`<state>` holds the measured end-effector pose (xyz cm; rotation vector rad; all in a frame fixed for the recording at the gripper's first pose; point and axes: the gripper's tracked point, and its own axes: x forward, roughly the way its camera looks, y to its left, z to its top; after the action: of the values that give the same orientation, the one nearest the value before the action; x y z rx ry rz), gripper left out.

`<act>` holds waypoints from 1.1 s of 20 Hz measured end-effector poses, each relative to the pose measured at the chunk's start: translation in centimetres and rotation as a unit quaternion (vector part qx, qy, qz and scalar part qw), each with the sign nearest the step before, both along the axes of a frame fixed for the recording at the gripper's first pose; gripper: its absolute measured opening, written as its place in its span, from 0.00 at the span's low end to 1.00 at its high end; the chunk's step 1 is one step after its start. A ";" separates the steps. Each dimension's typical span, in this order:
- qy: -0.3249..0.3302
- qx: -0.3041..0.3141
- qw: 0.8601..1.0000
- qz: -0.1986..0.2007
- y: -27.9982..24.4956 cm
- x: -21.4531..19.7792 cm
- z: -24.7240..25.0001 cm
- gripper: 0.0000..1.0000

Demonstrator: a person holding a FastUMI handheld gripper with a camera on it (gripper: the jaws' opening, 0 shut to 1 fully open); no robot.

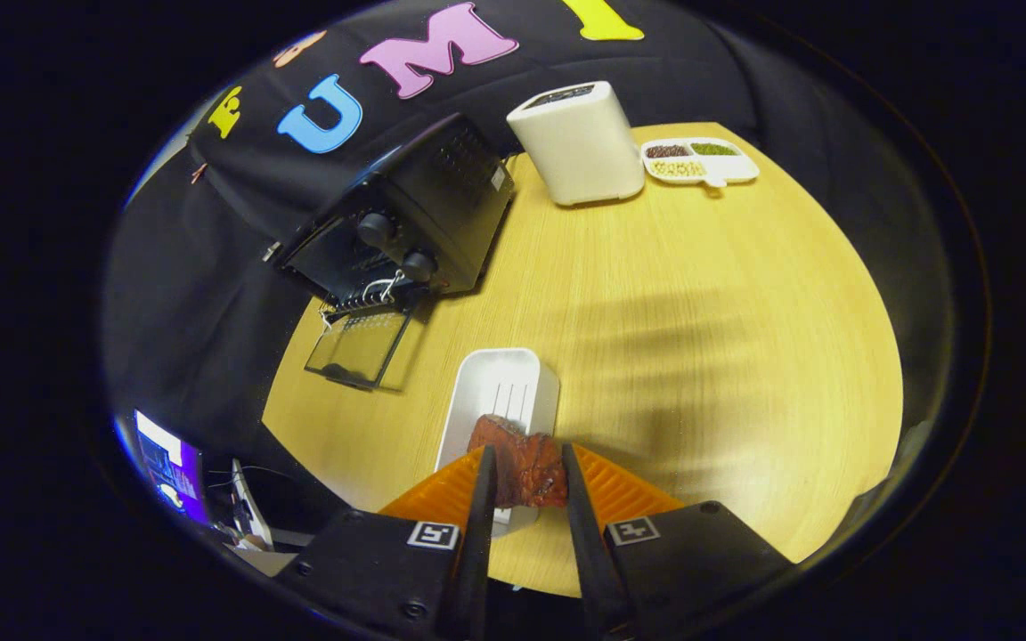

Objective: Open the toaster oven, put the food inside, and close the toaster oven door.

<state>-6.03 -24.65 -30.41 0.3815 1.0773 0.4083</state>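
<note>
While my gripper (pixel 526 472) clamps the piece of meat (pixel 520 467) from both sides, one finger pressing on each, the food hangs over the near end of the white tray (pixel 500 392) on the wooden tabletop (pixel 700 312). Beyond the tray stands the black toaster oven (pixel 406 218) — its glass door (pixel 357 347) folded down flat, its rack showing at the mouth. Farther off sit a white toaster (pixel 577 142) and, just beside it, a divided dish (pixel 700 160) of beans.
</note>
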 end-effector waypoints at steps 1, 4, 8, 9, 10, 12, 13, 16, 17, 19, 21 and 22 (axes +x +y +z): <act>0.008 0.006 1.000 -0.002 0.0 0.0 0.2 0.43; 0.035 0.032 0.999 -0.016 0.4 0.1 0.1 0.35; 0.055 0.066 0.996 -0.030 0.6 0.3 0.7 0.20; 0.055 0.069 0.996 -0.032 0.5 0.5 0.7 0.20; 0.056 0.071 0.995 -0.030 0.6 0.6 0.7 0.17; 0.056 0.073 0.995 -0.032 0.1 0.9 0.9 0.15; 0.056 0.073 0.995 -0.034 0.0 0.9 0.9 0.15; 0.056 0.074 0.995 -0.046 -0.7 1.1 1.7 0.15; 0.055 0.071 0.995 -0.049 -1.0 1.0 2.2 0.15; 0.049 0.060 0.996 -0.052 -1.5 0.9 3.2 0.15; 0.044 0.054 0.996 -0.053 -1.5 0.8 4.7 0.15; 0.040 0.054 0.996 -0.055 -1.2 0.8 5.5 0.15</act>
<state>-5.20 -25.86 -24.87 0.5556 1.1094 0.3559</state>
